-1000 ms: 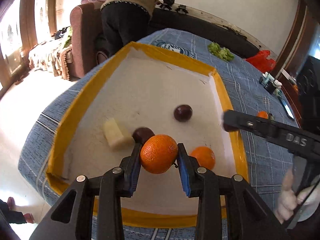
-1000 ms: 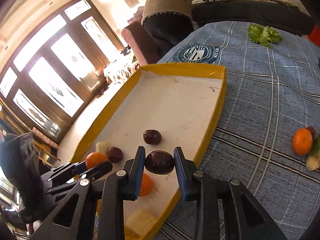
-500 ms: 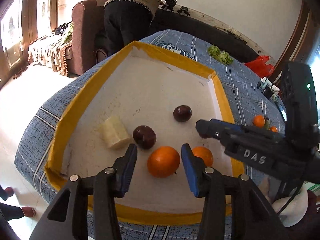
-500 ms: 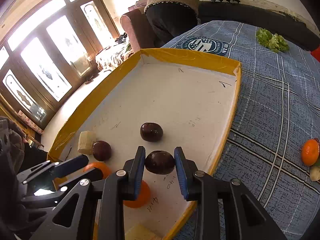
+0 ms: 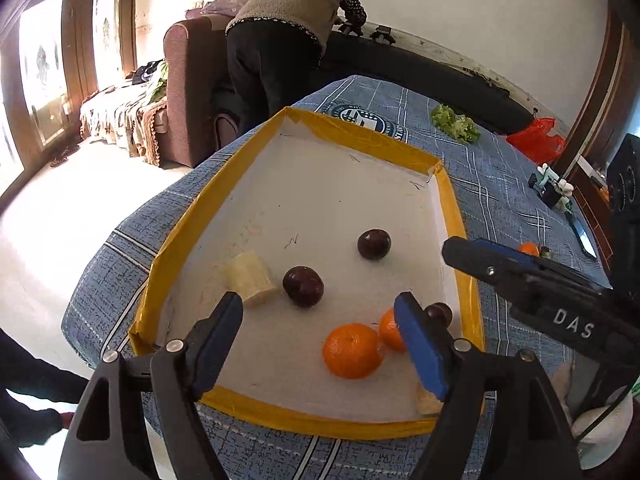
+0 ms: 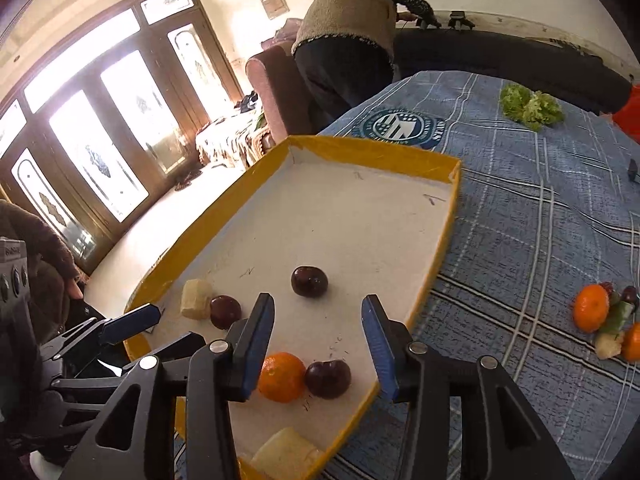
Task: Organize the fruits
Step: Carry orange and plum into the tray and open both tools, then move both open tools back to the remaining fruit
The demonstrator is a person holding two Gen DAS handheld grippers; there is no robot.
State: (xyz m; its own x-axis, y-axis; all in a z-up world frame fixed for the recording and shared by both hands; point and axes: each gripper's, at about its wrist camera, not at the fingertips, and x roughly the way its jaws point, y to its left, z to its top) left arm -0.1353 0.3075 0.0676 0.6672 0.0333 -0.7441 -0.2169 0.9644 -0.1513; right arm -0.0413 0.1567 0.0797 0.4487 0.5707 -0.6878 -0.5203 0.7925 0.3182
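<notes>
Both claws have just been opening and now stand apart, gripping nothing — left gripper [image 5: 320, 344] over the orange [image 5: 353, 350], right gripper [image 6: 318, 344] over the plum [image 6: 328, 378]; both fruits lie in the tray [image 5: 188, 216]; lift straight up — don't nudge them.

Strong daylight is admitted through the glazed doors [image 6: 92, 152], which are overexposed; edges are bowed and vignetted by fisheye distortion.
</notes>
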